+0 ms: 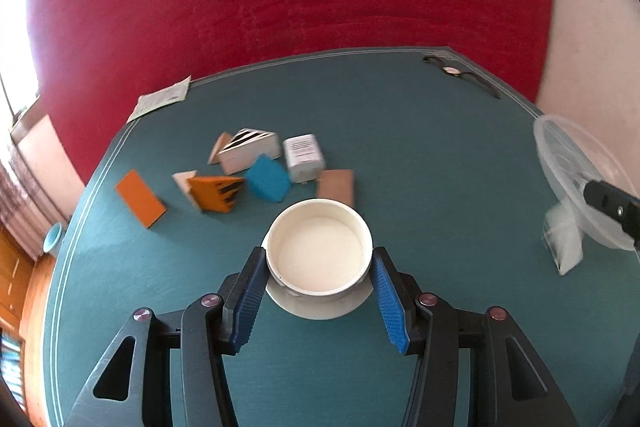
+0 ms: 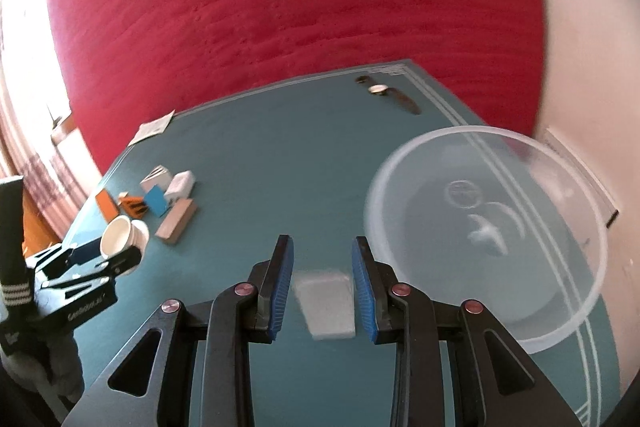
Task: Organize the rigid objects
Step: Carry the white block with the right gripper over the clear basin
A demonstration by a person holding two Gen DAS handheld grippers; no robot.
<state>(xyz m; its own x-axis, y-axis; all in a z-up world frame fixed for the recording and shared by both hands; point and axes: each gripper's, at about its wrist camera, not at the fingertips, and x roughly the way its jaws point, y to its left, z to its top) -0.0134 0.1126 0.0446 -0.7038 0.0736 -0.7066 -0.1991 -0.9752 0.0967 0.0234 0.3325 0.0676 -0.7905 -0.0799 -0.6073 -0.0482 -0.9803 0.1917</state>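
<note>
My left gripper [image 1: 319, 259] is shut on a white round cup [image 1: 319, 247], held just above the teal table; its shadow or base shows beneath. It also shows in the right wrist view [image 2: 120, 235]. Beyond it lies a cluster of rigid blocks: an orange card [image 1: 141, 198], an orange striped wedge [image 1: 214, 193], a blue block [image 1: 267, 179], a white striped box [image 1: 250, 149], a white adapter [image 1: 305, 157], a tan block [image 1: 336, 186]. My right gripper [image 2: 322, 259] is open above a small clear bag [image 2: 326, 305]. A clear plastic bowl [image 2: 488, 227] sits to its right.
A wristwatch [image 2: 388, 93] lies at the table's far right corner. A paper slip [image 1: 160, 101] lies on the far left edge. The table [image 1: 400, 147] ends close behind at a red wall. The bowl stands near the right edge.
</note>
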